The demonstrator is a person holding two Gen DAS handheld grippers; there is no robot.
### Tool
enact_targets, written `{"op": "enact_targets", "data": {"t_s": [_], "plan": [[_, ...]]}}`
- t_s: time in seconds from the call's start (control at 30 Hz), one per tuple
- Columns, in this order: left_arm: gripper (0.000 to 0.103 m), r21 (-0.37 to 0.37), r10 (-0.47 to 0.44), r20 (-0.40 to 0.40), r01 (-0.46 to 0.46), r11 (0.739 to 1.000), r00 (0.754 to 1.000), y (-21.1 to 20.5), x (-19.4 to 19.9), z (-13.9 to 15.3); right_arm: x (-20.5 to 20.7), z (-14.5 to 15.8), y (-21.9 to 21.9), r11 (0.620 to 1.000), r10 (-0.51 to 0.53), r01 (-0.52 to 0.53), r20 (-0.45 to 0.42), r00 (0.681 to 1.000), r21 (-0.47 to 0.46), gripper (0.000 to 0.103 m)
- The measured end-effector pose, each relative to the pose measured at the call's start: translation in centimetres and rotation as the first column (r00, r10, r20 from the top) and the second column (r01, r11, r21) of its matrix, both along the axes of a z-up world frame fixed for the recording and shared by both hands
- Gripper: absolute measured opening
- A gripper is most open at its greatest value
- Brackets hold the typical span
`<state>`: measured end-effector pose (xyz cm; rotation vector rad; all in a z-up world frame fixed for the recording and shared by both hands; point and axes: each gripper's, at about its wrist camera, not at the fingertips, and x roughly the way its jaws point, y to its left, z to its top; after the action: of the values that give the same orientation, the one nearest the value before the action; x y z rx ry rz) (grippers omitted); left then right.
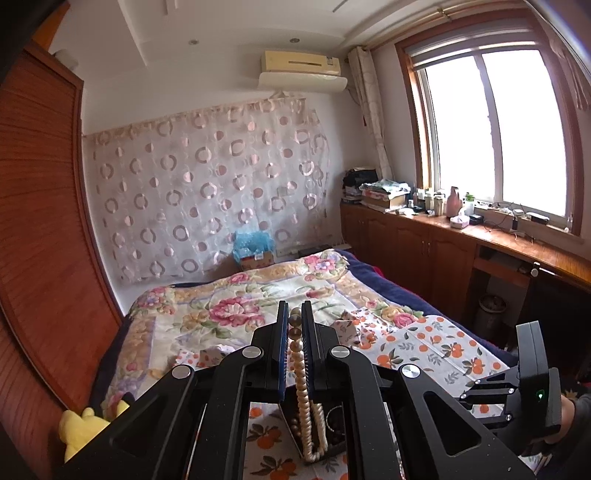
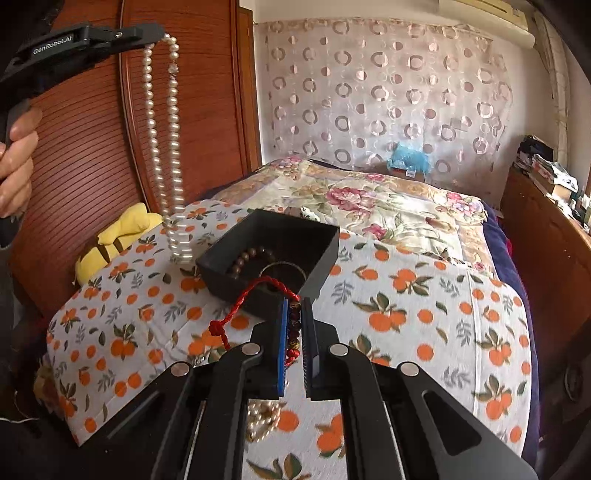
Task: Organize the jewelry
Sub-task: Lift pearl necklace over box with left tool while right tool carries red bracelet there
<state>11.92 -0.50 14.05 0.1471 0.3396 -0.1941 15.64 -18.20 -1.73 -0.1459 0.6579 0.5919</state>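
My left gripper (image 1: 294,314) is shut on a long pearl necklace (image 1: 304,387) and holds it high; the strand hangs down beside a black open box (image 2: 273,236) on the orange-print cloth. In the right wrist view the left gripper (image 2: 157,35) is at the upper left with the pearl necklace (image 2: 162,147) dangling. My right gripper (image 2: 295,308) is shut on a red cord bracelet with dark beads (image 2: 269,291), just in front of the box. A brown bead bracelet (image 2: 245,260) and a round bangle (image 2: 282,271) lie in the box.
Another pearl piece (image 2: 264,421) lies on the cloth under my right gripper. A yellow plush toy (image 2: 118,236) sits at the bed's left edge by the wooden wardrobe (image 2: 92,147). A cluttered wooden counter (image 1: 480,236) runs under the window on the right.
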Motion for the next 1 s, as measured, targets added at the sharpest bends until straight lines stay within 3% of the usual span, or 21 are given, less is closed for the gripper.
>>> {"op": "enact_targets", "data": {"t_s": [0.2,0.4,0.8,1.0], "plan": [[0.006,-0.012,-0.011,-0.049,0.010,1.000,0.999,-0.1,2.6,-1.2,2.4,0.7,0.3,1.000,0.002,-0.002,-0.004,1.000,0.001,0.008],[0.006,-0.035,-0.024,-0.152,0.019,0.999,0.988,0.0,4.9,-5.0,4.6,1.2,0.7,1.000,0.001,-0.001,-0.001,1.000,-0.003,0.008],[0.006,-0.075,-0.021,-0.355,-0.006,0.997,0.935,0.9,6.1,-13.8,8.0,0.5,2.7,0.999,0.042,-0.043,-0.022,0.999,-0.006,0.008],[0.006,-0.086,-0.014,-0.401,-0.022,0.996,0.916,1.2,6.5,-15.7,9.0,-0.1,4.3,0.998,0.065,-0.066,-0.021,0.998,-0.024,0.008]]}}
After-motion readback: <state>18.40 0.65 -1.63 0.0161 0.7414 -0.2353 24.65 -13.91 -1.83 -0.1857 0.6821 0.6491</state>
